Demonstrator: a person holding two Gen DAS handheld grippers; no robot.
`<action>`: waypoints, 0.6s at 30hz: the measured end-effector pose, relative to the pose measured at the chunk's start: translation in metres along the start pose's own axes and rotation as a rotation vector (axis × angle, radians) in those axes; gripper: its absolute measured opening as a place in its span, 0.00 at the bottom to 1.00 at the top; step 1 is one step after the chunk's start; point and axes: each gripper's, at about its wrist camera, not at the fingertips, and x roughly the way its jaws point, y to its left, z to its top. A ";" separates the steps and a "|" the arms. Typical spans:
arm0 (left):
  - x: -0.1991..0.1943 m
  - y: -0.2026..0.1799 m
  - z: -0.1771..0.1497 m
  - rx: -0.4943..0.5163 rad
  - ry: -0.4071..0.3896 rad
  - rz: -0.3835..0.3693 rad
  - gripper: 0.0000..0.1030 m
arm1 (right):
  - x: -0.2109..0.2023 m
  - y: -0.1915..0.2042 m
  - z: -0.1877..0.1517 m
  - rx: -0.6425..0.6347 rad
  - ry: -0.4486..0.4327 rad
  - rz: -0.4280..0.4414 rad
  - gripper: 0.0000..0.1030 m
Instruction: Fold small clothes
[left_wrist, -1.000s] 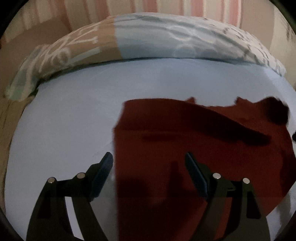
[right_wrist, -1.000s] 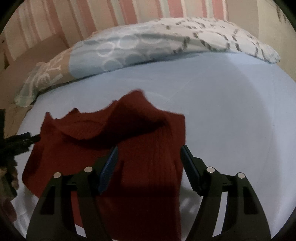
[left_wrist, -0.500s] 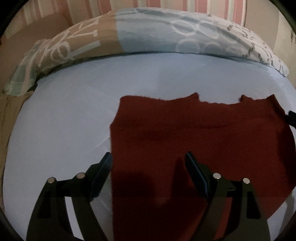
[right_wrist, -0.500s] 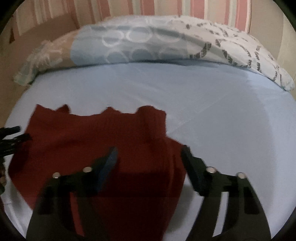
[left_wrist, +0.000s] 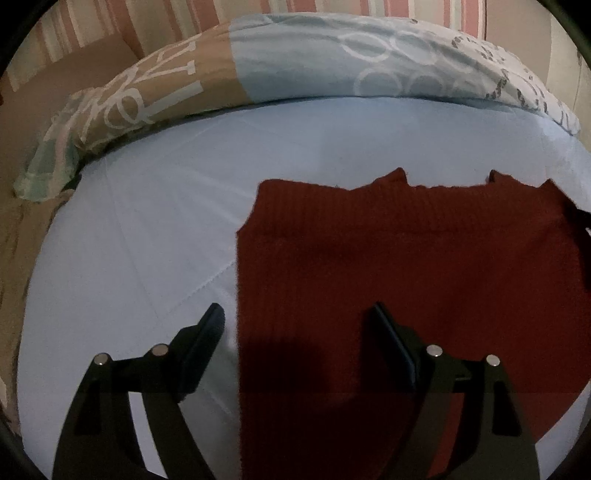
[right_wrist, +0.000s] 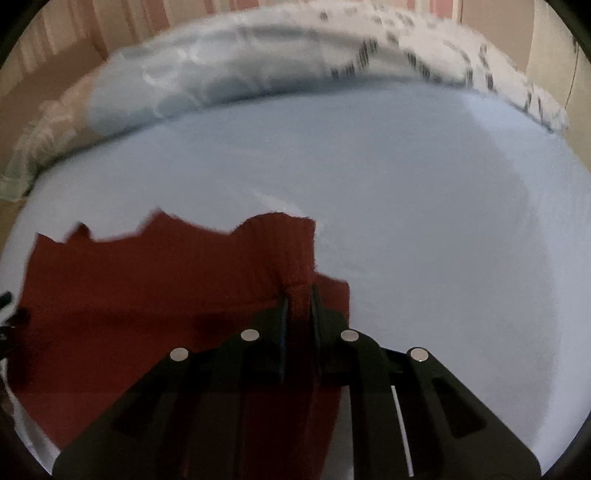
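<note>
A dark red ribbed knit garment (left_wrist: 406, 240) lies spread flat on the light blue bed sheet (left_wrist: 147, 240). My left gripper (left_wrist: 295, 308) hovers open over the garment's left edge, one finger above the sheet and the other above the knit, with nothing pinched. In the right wrist view the same garment (right_wrist: 147, 277) fills the lower left. My right gripper (right_wrist: 299, 291) is closing its jaws, and the pads pinch a raised ridge of the knit at its right edge. The right gripper's dark tip (left_wrist: 576, 218) shows at the left view's right border.
A patterned blue, tan and white pillow (left_wrist: 314, 62) runs along the far side of the bed, below a pink-striped wall. Bare sheet (right_wrist: 443, 221) stretches to the right of the garment. The bed's left edge drops off near a tan surface (left_wrist: 14, 229).
The garment's right part, lifted and draped earlier, now lies flat. My right gripper has come down onto the right edge and shut on the knit. The left gripper stays open in place.
</note>
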 end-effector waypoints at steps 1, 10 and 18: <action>0.000 0.001 0.000 0.002 -0.001 0.004 0.79 | 0.001 0.001 0.000 0.002 0.000 -0.010 0.13; -0.009 0.024 0.000 -0.033 0.003 0.041 0.80 | -0.074 0.011 -0.018 -0.033 -0.113 -0.019 0.59; -0.022 0.031 -0.033 -0.090 0.050 0.036 0.81 | -0.088 0.020 -0.087 -0.012 -0.018 0.025 0.57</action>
